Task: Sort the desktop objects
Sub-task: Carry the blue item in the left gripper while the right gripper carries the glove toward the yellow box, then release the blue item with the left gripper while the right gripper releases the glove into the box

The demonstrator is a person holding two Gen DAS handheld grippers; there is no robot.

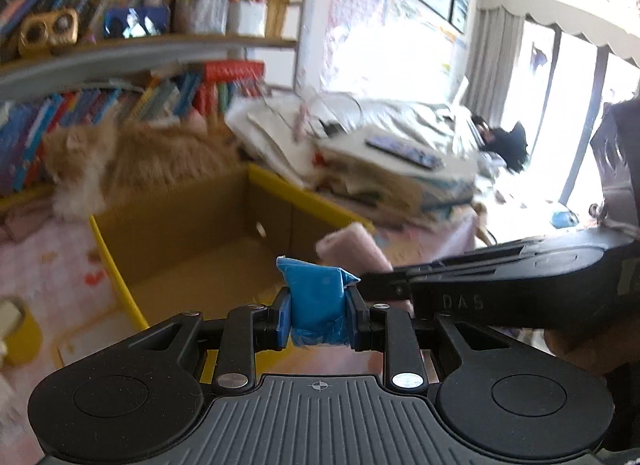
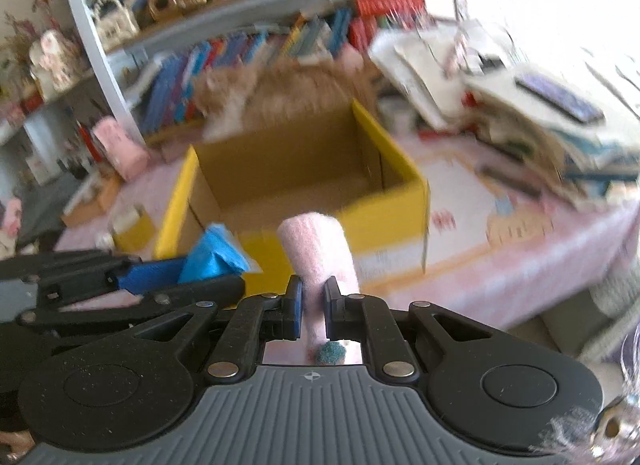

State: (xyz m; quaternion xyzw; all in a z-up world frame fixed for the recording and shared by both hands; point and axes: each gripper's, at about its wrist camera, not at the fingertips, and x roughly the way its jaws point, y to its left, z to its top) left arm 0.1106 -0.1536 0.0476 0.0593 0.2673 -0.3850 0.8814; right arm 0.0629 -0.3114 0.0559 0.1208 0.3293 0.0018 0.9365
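My left gripper is shut on a blue plastic packet, which also shows at the left of the right wrist view. In my right gripper, shut, stands a pink fuzzy roll; the same roll peeks out behind the right gripper's arm in the left wrist view. Both grippers hover side by side just in front of an open yellow cardboard box, whose brown inside looks bare.
An orange cat lies behind the box, against a bookshelf. A heap of papers and books with a dark phone on top sits right of the box. A small yellow container and another pink roll stand left.
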